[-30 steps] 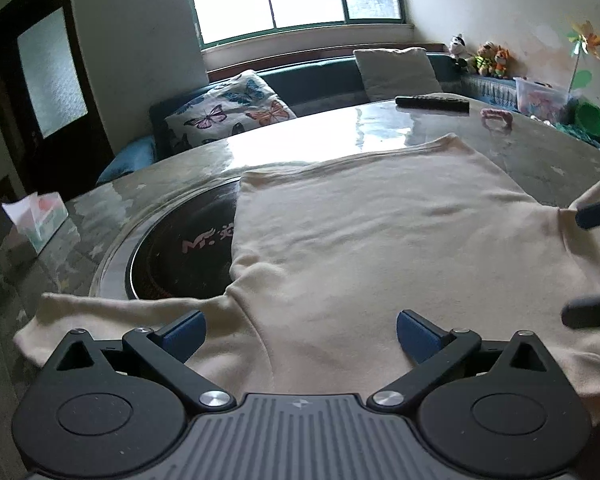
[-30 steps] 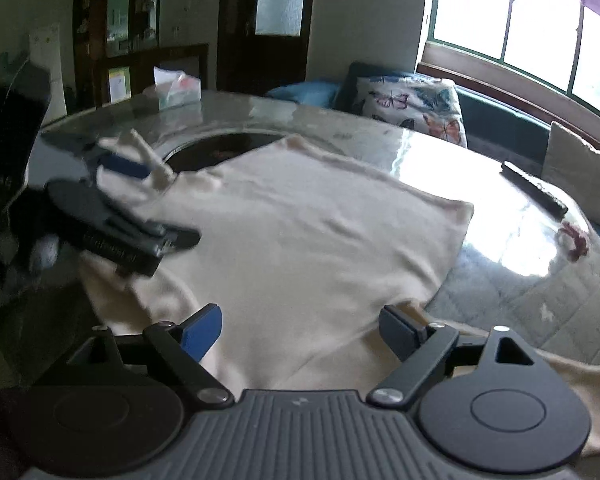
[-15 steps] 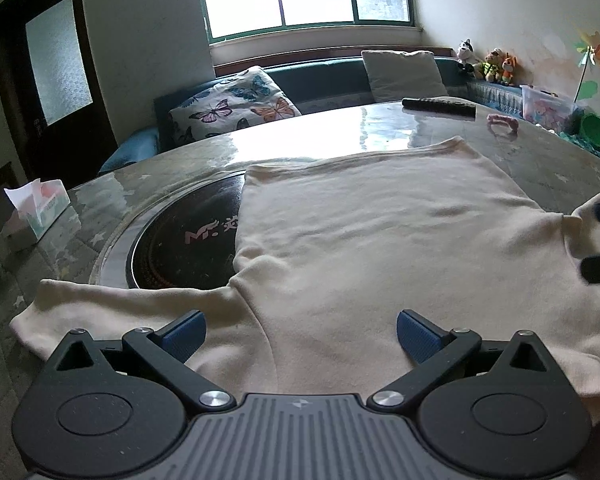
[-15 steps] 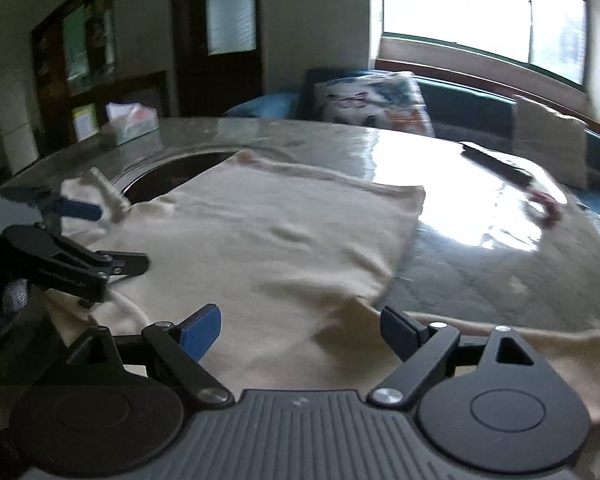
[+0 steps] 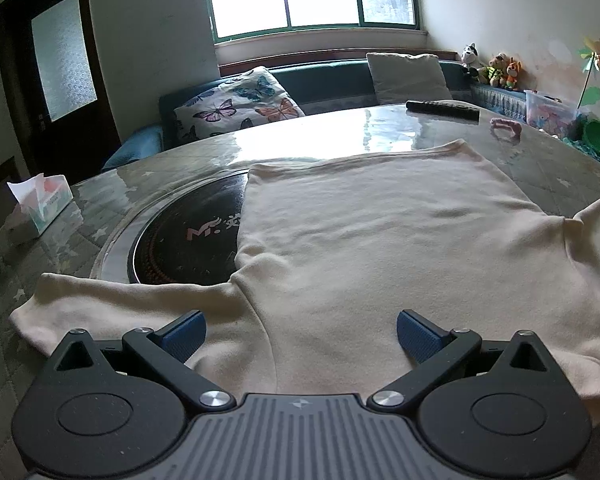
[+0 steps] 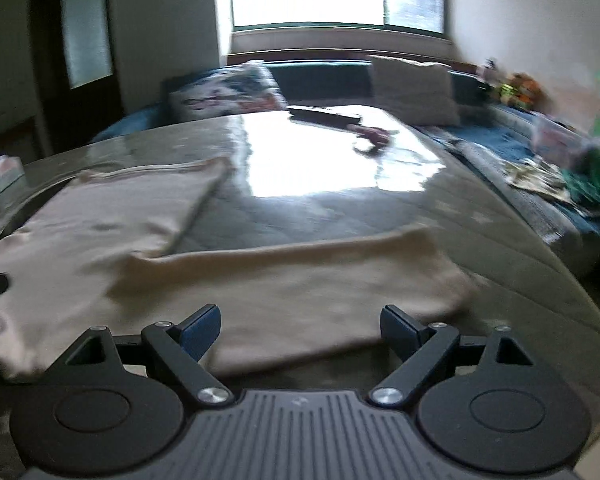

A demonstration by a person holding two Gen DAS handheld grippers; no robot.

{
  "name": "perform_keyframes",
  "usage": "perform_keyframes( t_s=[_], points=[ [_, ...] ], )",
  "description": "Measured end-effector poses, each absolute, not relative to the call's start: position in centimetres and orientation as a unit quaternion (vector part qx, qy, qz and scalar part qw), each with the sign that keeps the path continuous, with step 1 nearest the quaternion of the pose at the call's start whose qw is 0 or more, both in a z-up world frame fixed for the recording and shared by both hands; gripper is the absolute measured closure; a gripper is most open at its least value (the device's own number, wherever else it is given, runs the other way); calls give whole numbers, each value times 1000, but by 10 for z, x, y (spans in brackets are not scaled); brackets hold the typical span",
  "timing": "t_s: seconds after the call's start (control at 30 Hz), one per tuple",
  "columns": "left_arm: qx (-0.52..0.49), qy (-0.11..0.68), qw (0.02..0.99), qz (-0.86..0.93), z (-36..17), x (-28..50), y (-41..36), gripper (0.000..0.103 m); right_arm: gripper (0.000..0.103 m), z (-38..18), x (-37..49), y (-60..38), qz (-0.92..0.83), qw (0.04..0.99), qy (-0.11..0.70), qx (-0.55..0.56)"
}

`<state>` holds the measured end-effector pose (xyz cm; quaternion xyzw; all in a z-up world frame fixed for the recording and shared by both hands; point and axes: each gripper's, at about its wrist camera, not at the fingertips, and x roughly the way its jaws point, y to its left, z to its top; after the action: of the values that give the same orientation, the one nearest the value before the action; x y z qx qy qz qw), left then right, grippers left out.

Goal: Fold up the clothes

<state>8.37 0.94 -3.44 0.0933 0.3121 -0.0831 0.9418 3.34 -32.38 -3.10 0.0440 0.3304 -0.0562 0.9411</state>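
A cream long-sleeved top (image 5: 372,248) lies spread flat on the round glass-topped table (image 5: 340,140), hem toward the window. My left gripper (image 5: 300,332) hovers open over the shoulder where the left sleeve (image 5: 112,304) joins the body. Nothing sits between its blue pads. In the blurred right wrist view the right gripper (image 6: 300,328) stands open above the near edge of the right sleeve (image 6: 300,280), which stretches across the table. Its pads hold nothing. A sliver of the left gripper's finger shows at that view's left edge.
A dark round hotplate (image 5: 188,236) is set into the table, partly under the top. A tissue box (image 5: 40,204) stands at the left. A remote (image 5: 444,109) and a pink item (image 5: 506,126) lie at the far side. Cushions line a bench by the window.
The right gripper has swung to the right, away from the top's body to over the right sleeve, and left the left wrist view. The left gripper has stayed put.
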Motion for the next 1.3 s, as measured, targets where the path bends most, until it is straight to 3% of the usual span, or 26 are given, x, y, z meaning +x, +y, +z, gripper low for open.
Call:
perform_keyframes(
  t_s=[0.13,0.3,0.6,0.67,0.7,0.8,0.9,0.93,0.97,1.1,1.17,1.3],
  points=[
    [92,312,942,-82,-35,83,9,0,15,-35,27,-348,-96,938,328,60],
    [89,312,943,-80,-35,82,9,0,27,-36,29,-368,-139,934,322,72],
    [75,317,942,-80,-35,83,13,0,74,-36,30,-384,-167,932,307,94],
    [73,317,942,-78,-35,82,13,0,93,-36,30,-384,-175,931,305,94],
    [73,317,942,-77,-35,82,13,0,94,-35,30,-384,-180,931,304,95],
    [73,317,943,-74,-33,79,15,0,91,-35,31,-384,-183,930,306,91],
    [68,313,945,-65,-28,78,22,0,79,-30,32,-381,-185,930,306,84],
    [65,311,946,-60,-26,77,26,0,68,-27,32,-378,-182,932,302,83],
    [62,309,947,-56,-24,77,29,0,50,-23,32,-375,-179,934,297,81],
    [48,311,949,-34,-21,84,45,0,35,-9,36,-351,-140,948,280,62],
    [44,312,949,-17,-21,89,52,0,20,-6,41,-336,-112,952,279,53],
    [47,316,947,18,-25,96,64,0,14,-5,52,-298,-42,958,281,30]
  ],
)
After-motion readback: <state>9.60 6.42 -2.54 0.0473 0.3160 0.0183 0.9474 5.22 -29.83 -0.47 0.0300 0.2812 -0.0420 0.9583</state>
